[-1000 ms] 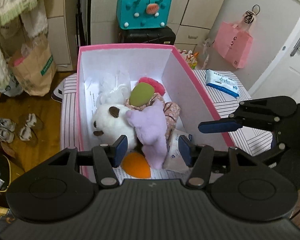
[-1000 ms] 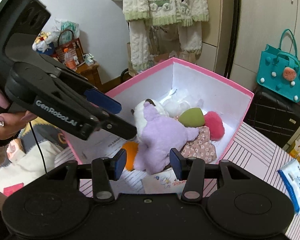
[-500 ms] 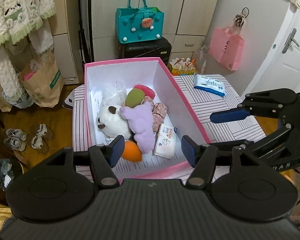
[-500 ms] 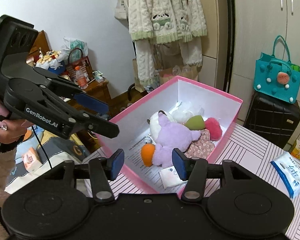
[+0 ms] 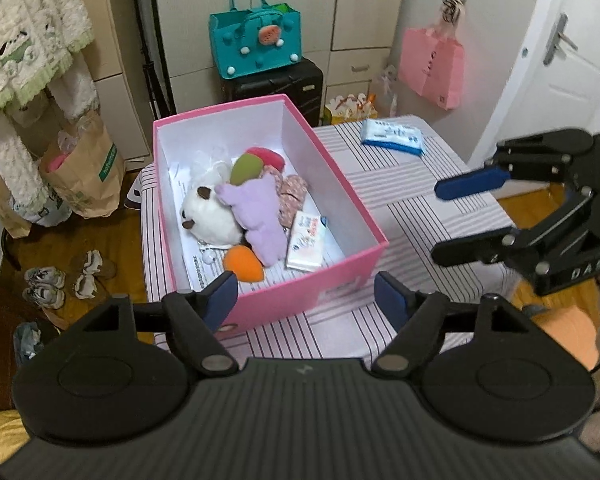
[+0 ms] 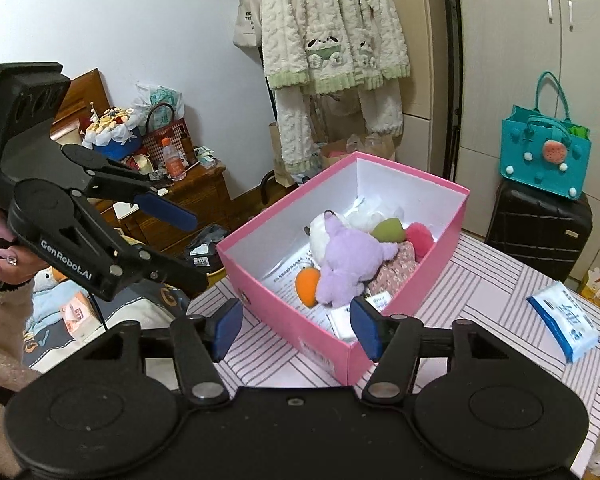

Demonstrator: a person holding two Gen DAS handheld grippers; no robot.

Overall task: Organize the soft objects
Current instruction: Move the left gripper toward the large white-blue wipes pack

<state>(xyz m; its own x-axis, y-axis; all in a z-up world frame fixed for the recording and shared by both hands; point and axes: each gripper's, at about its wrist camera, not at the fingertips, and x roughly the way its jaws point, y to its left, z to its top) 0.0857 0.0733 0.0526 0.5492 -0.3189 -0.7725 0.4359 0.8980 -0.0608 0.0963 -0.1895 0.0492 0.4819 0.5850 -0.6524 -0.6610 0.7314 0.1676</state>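
Pink box (image 5: 342, 280) on the desk (image 5: 428, 216) held the purple plush (image 5: 260, 212); my left gripper (image 5: 306, 300) and right gripper (image 6: 296, 326) hung clear, jaws just opening wide, empty, ready for the wipes (image 6: 564, 326).

- The box (image 5: 342, 224) sits on the table (image 5: 440, 216), closer to its left side in the left wrist view.
- Inside the box, the plush bear (image 5: 256, 212) lies pretty much in the middle, with the round plush (image 5: 208, 216) touching it on the left.
- Two sponges (image 5: 242, 168) are behind those, toward the box's far wall; another sponge (image 5: 242, 266) is at the near end.
- A tissue pack (image 5: 306, 242) lies right of the bear, along the box's right wall.
- A wipes pack (image 5: 392, 136) is on the table outside the box, off past its far right corner.
- A suitcase (image 5: 276, 84) stands behind the box with a tote bag (image 5: 256, 50) on top.
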